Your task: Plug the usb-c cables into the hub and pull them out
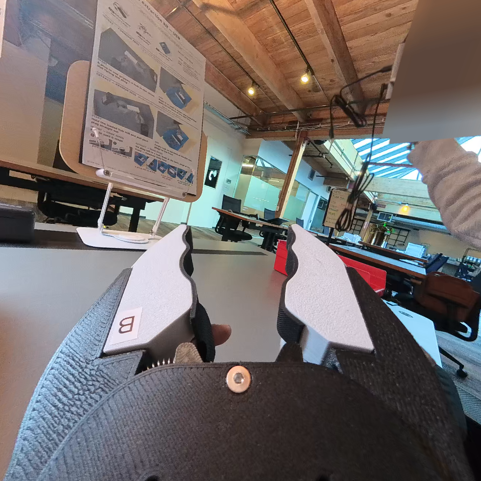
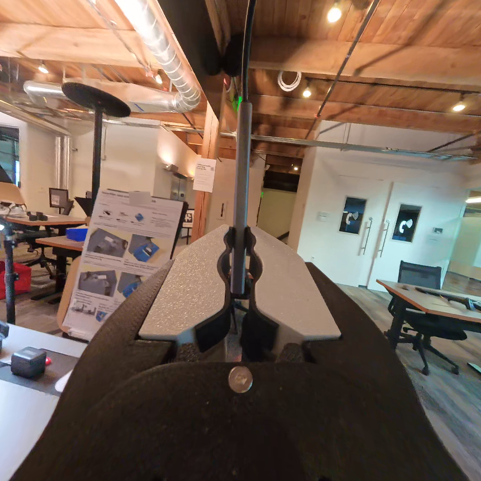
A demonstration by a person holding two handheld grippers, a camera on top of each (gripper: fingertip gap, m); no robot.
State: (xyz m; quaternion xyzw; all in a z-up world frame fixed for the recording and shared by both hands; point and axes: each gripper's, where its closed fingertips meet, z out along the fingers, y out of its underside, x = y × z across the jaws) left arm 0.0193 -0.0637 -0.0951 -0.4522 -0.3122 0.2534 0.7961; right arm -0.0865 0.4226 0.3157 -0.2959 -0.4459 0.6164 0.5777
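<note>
Grey hub point(image 2: 241, 197) stands upright, clamped in the closed right claw point(image 2: 240, 233); left claw point(image 1: 238, 239) gapes wide, empty, above the desk point(image 1: 78, 281).

Both grippers share one build: a black ribbed plastic body with a silver screw point(image 1: 238, 378) at the centre, and two pale grey, grainy fingers point(image 1: 161, 283) edged with wavy black pads. The left gripper point(image 1: 239, 257) bears a white sticker with one letter. A light, perhaps grey, sleeve point(image 1: 450, 187) shows far right.

Grey table point(image 1: 65, 281) w/ sign stand point(image 1: 114, 238), red bin point(image 1: 281, 257)
</note>
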